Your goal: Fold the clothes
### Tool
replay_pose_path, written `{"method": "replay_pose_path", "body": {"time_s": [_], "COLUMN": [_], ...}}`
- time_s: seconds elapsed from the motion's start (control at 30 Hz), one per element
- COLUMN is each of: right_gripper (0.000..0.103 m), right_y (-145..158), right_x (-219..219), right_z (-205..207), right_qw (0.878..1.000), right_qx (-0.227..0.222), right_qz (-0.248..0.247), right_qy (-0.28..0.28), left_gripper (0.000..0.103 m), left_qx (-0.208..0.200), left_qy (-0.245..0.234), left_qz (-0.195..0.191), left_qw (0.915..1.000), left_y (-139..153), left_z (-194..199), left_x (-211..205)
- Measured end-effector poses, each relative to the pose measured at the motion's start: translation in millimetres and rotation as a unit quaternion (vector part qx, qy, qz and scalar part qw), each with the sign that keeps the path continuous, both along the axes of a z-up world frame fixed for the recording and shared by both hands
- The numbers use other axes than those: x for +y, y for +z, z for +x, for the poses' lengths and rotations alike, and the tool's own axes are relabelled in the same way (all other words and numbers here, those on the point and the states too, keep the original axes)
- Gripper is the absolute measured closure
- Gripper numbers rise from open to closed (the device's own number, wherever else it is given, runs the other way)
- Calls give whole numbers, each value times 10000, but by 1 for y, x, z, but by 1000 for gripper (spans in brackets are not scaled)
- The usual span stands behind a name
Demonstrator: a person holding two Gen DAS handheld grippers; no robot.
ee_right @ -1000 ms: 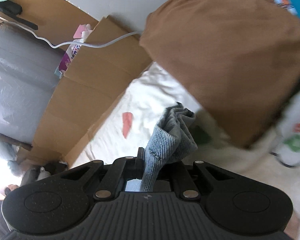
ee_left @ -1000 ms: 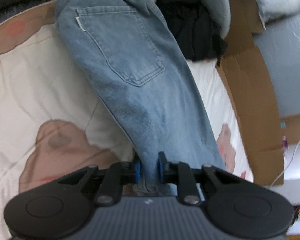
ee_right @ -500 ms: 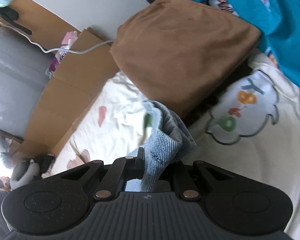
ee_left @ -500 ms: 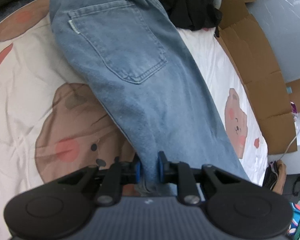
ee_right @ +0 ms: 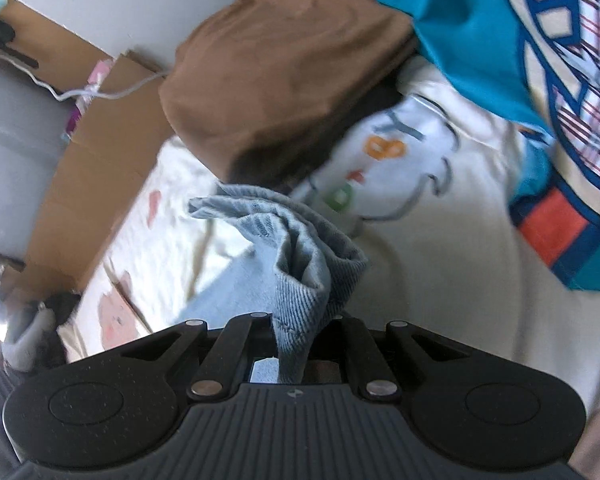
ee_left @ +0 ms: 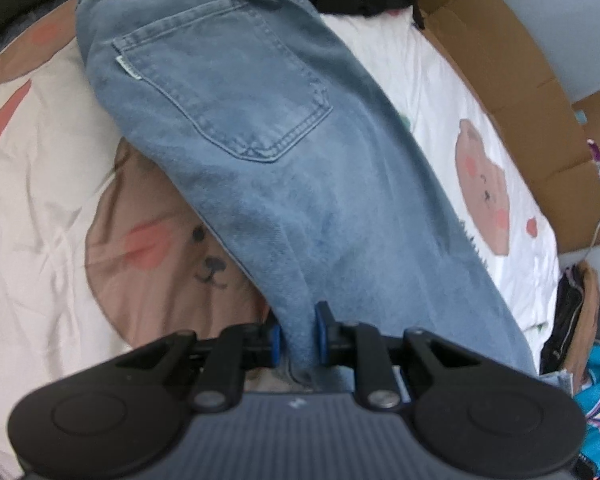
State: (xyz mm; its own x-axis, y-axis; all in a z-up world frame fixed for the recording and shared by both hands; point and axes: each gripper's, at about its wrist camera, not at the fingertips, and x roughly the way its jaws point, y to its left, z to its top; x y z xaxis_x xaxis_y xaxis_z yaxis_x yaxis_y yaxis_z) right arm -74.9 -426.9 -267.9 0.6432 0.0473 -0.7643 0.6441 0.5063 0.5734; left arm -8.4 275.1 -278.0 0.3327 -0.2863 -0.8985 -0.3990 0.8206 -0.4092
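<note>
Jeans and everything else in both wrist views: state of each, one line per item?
jeans: spread flat on the bedsheet, back pocket up, clamped at two spots
left tongs: shut on the jeans' edge
right tongs: shut on a bunched fold of the jeans
bedsheet: spread out, wrinkled
brown garment: folded
teal shirt: lying loose, not folded
cardboard: opened flat beside the bed
</note>
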Motion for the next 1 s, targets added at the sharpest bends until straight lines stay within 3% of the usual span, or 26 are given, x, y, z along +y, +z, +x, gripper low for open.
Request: {"method": "replay_pose_path", "body": {"time_s": [0.6, 0.67, 0.73, 0.8, 0.83, 0.9, 1.0], "right_gripper": [98, 94, 77, 72, 63, 57, 57], "right_y": [-44, -51, -50, -42, -37, -26, -15], "right_x": [0, -1, -1, -2, -3, -5, -9], "right_z": [-68, -69, -68, -68, -67, -65, -56], "right_qw": [9988, 9979, 9967, 9967, 9965, 9948, 9909], "right_qx": [281, 470, 788, 787, 761, 736, 709], "right_qz": [312, 357, 115, -165, -295, -573, -941], "right_qy": [-269, -260, -173, 67, 196, 410, 655], "left_gripper": [85, 83, 79, 79, 80, 80, 80], "left_qx": [236, 312, 449, 603, 619, 622, 530], "left_qy": [-196, -156, -104, -144, -187, -187, -32], "left_qz": [249, 252, 304, 525, 567, 654, 762], "left_qw": [9992, 9991, 9985, 9967, 9963, 9957, 9957], "left_y": [-2, -5, -10, -11, -10, -6, 5], "left_z": [6, 7, 10, 13, 13, 13, 13], "left_x": [-2, 0, 0, 0, 1, 8, 23]}}
